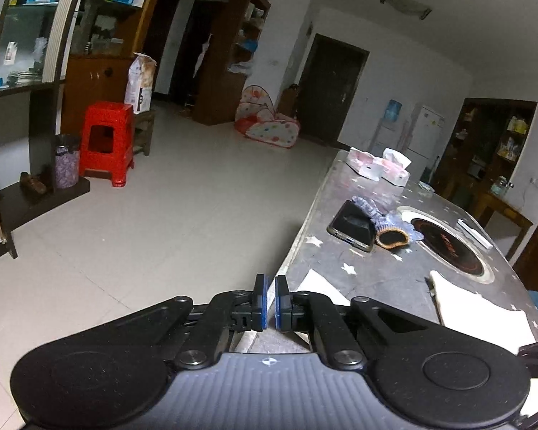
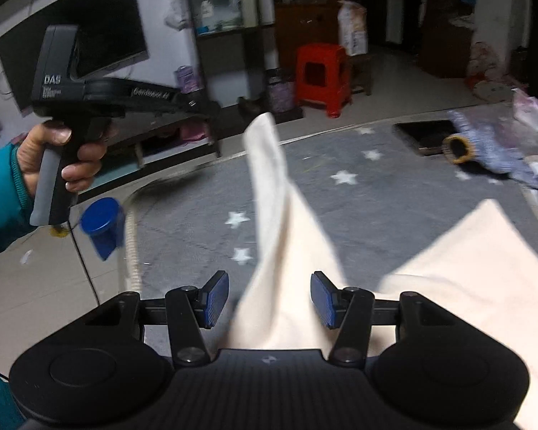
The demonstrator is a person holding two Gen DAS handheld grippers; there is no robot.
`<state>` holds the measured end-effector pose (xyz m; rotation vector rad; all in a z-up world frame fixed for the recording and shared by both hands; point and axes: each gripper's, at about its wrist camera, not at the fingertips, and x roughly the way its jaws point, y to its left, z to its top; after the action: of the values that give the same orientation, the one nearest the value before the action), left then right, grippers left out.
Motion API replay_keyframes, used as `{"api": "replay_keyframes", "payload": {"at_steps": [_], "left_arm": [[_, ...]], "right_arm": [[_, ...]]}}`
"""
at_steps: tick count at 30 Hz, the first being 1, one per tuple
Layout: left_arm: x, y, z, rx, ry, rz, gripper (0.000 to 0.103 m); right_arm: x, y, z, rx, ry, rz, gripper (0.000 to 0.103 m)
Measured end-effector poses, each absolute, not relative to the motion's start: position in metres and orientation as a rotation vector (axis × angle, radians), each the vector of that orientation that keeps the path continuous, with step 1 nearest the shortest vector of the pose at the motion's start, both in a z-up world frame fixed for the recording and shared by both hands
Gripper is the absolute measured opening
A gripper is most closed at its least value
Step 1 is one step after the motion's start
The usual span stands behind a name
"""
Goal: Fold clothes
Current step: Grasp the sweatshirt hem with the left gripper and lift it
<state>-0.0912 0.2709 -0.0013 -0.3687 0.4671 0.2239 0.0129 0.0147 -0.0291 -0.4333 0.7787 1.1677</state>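
The cream garment [image 2: 297, 236] is lying on the desk [image 2: 358, 193], directly ahead of and under the right hand-held gripper [image 2: 270, 297], with one long narrow part, a sleeve or a leg by the look of it, running away from that gripper toward the desk's far edge. The right hand-held gripper's blue pads [image 2: 217, 297] are standing wide apart, with the cloth bunching up between them but not pinched, so it is gripping nothing.

The left hand-held gripper [image 1: 270, 302] is sitting off the desk's near-left corner, pointing out over the floor; its pads are nearly touching, with a thin gap and nothing between them. From there the garment is lying to its right.

Judging by this, the right hand-held gripper is much the nearer one, and the narrow part's long axis is lining up with its reach.

Counted: one garment, two hand-held grippers, one phone [image 1: 351, 225], one knitted glove [image 1: 383, 224], two tissue packs [image 1: 376, 165], one red stool [image 1: 105, 143].
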Motion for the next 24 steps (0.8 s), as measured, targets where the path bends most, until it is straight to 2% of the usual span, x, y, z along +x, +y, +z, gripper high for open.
{"api": "replay_keyframes", "payload": {"at_steps": [8,10,13,17,24], "left_arm": [[-0.094,0.252,0.028,-0.352,0.418,0.09,0.008],[-0.093,0.244,0.032,-0.339,0.413,0.051,0.012],[-0.086,0.238,0.026,-0.367,0.44,0.005,0.013],[-0.07,0.224,0.0,-0.383,0.538,-0.044,0.013],[-0.059,0.204,-0.031,-0.288,0.644,-0.048,0.013]], "right_arm": [[-0.033,0.039,-0.032,-0.596,0.679,1.377,0.051],[-0.026,0.038,-0.028,-0.56,0.681,1.357,0.052],[-0.015,0.036,-0.022,-0.506,0.683,1.324,0.052],[-0.004,0.04,-0.034,-0.488,0.786,1.311,0.052],[0.0,-0.008,-0.015,-0.527,0.814,1.301,0.056]]}}
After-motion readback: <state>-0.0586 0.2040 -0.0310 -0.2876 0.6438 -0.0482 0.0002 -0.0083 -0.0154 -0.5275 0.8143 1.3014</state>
